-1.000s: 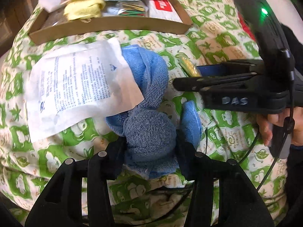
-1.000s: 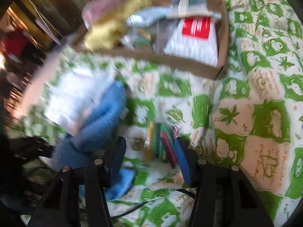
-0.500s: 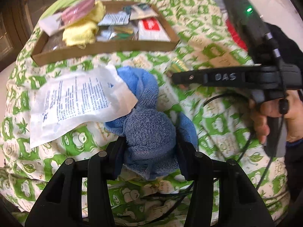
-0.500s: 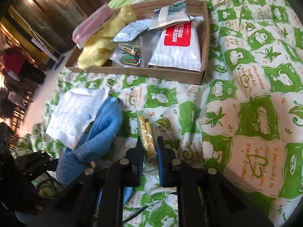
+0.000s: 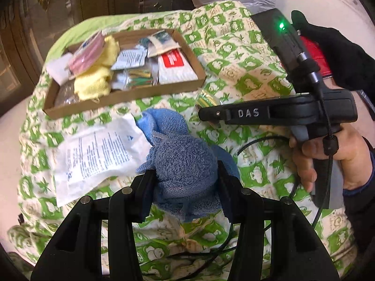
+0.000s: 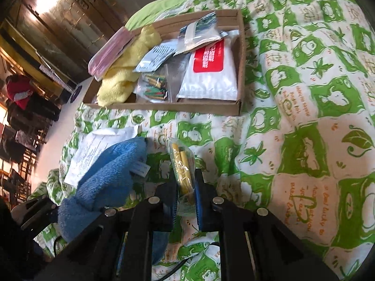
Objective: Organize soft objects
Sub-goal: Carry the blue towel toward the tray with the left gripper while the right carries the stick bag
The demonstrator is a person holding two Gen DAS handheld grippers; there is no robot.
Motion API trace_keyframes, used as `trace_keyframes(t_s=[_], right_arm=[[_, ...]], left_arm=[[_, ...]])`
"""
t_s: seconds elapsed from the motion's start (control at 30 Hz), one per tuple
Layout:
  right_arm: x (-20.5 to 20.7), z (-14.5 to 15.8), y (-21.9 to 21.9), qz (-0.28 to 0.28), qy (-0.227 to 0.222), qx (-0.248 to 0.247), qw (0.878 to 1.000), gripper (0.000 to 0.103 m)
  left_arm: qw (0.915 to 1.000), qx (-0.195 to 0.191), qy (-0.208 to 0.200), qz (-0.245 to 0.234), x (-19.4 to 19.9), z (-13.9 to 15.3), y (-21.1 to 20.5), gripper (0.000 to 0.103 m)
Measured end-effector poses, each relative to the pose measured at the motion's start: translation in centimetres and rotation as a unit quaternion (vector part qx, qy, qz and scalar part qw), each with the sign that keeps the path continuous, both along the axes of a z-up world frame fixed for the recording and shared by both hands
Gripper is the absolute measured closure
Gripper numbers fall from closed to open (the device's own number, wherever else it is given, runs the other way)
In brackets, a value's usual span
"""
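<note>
Green-patterned quilt (image 6: 304,93) underneath: left claw (image 5: 185,175) grips blue towel (image 5: 185,164); right claw (image 6: 186,194) pinches clear packet (image 6: 182,164).

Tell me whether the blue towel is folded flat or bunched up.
Bunched up. The blue towel is a crumpled wad pinched between the left tongs, its other end trailing loose onto the green-patterned bedspread.

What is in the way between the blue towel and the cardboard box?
Nothing blocks the way. The left claw grips the blue towel, and only bare green quilt lies before the cardboard box. The white packet sits off to the side.
</note>
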State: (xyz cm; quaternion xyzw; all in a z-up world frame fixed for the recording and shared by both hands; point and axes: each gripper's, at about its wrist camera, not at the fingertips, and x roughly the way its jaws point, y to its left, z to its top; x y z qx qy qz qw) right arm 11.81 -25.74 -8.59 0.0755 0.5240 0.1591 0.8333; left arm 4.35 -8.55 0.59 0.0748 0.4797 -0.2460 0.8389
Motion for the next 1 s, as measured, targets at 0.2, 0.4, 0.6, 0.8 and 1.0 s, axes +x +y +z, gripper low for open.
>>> trace_keyframes(t_s=[0.2, 0.4, 0.6, 0.8, 1.0], right_arm=[[-0.1, 0.8, -1.2, -0.011, -0.01, 0.008, 1.0, 0.092], [-0.8, 1.3, -1.5, -0.014, -0.013, 0.011, 1.0, 0.092], [-0.8, 1.2, -1.3, -0.017, -0.012, 0.009, 1.0, 0.092], [-0.8, 1.3, -1.1, -0.02, -0.012, 0.005, 1.0, 0.092], [-0.7, 1.8, -1.3, -0.027, -0.016, 0.004, 0.999, 0.092]], left_arm=[[0.9997, 0.012, -0.019, 0.004, 0.1, 0.7, -0.4, 0.056], [0.9995, 0.013, -0.026, 0.009, 0.3, 1.3, -0.1, 0.056], [0.9991, 0.005, -0.038, 0.018, 1.1, 2.6, 0.6, 0.056], [0.9985, -0.002, -0.047, 0.027, 1.8, 3.8, 1.2, 0.056], [0.9984, -0.009, -0.045, 0.033, 2.8, 4.1, 1.7, 0.056]])
